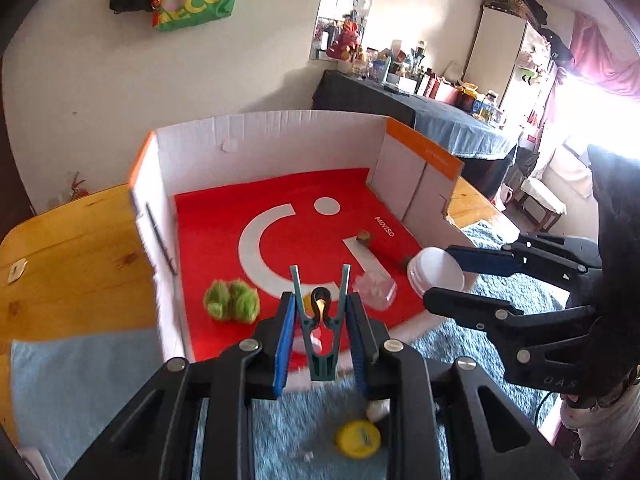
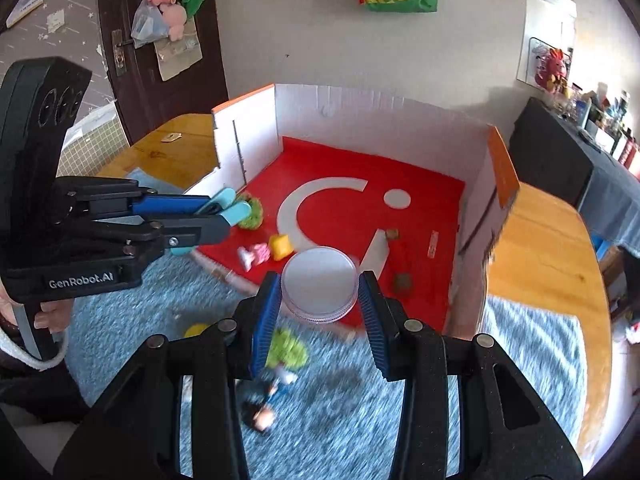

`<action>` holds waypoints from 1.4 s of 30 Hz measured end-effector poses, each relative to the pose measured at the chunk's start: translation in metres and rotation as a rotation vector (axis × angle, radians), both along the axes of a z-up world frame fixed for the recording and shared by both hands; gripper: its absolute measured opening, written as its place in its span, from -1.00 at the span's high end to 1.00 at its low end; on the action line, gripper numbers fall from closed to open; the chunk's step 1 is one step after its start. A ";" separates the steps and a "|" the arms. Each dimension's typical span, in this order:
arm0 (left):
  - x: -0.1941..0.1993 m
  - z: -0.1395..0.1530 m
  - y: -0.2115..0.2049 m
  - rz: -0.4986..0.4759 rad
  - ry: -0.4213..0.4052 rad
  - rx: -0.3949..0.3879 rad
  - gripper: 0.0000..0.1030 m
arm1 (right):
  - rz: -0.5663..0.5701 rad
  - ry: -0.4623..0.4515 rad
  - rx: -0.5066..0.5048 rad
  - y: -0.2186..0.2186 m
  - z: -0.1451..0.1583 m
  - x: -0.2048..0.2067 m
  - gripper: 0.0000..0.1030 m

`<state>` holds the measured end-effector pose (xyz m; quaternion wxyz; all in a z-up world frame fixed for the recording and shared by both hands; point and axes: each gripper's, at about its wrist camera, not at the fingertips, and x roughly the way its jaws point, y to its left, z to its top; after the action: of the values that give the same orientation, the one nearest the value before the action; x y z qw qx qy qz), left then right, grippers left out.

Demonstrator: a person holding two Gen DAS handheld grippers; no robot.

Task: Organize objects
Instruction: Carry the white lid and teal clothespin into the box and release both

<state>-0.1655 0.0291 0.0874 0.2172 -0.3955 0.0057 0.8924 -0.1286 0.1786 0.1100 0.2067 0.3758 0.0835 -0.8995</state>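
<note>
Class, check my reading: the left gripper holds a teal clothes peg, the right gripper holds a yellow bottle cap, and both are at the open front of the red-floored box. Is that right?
One slip: the right gripper holds a round clear container with a white lid, as the right wrist view shows. The yellow cap lies loose on the blue towel. The rest stands.

Both grippers tilt downward side by side, left gripper [image 1: 321, 322] and right gripper [image 2: 320, 300] each clamped on something.

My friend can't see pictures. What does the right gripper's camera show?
The right gripper holds a round white plastic lid above the front edge of a white cardboard box with a red floor. At left, the left gripper grips a teal clothes peg. Small toys lie blurred on the blue towel.
</note>
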 end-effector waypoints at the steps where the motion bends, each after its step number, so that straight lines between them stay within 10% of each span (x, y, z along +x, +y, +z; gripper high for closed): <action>1: -0.008 -0.001 0.002 -0.003 -0.011 0.000 0.49 | 0.005 -0.001 0.006 -0.001 0.001 -0.004 0.25; 42: -0.111 -0.058 0.018 -0.028 -0.245 -0.080 0.49 | 0.167 -0.294 0.208 -0.038 -0.057 -0.121 0.25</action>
<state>-0.2768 0.0475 0.0295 0.2129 -0.5096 0.0204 0.8334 -0.2497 0.1411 0.0530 0.2506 0.5144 0.1760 -0.8010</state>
